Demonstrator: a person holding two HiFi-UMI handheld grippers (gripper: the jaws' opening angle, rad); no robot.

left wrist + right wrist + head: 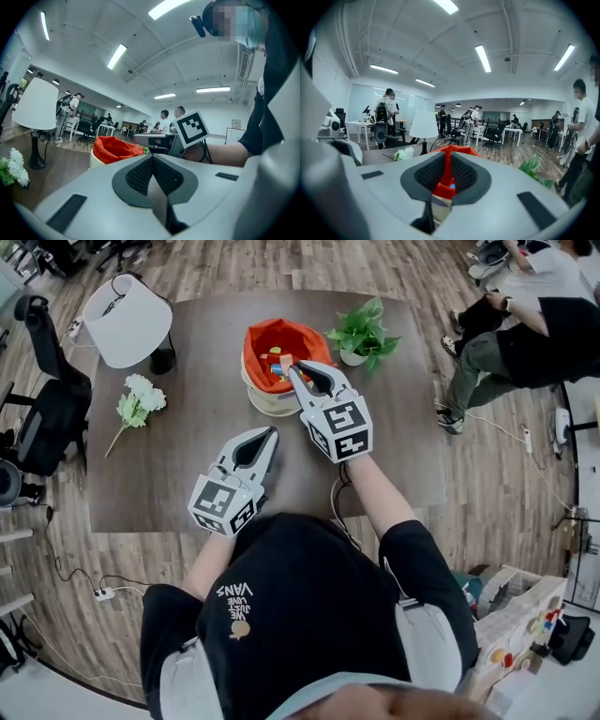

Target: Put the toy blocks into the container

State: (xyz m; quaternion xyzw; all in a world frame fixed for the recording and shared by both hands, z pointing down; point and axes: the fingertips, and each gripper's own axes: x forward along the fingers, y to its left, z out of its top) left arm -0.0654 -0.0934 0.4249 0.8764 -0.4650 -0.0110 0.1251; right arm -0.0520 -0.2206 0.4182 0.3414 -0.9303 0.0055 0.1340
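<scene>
Orange fabric-lined round cream container is placed on the brown wooden desk, and small colourful toy blocks are kept inside it. Right tongs are held over its near rim, narrowed to a slim empty gap. Left tongs are closed on nothing, well apart.

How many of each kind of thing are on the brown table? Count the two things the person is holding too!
Lamp: 1
Bunch of white flowers: 1
Potted plant: 1
Container with orange lining: 1
Hand-held gripper: 2, the left hand-held gripper and the right hand-held gripper
Toy blocks in the container: too small to count
Total without the blocks: 6
</scene>
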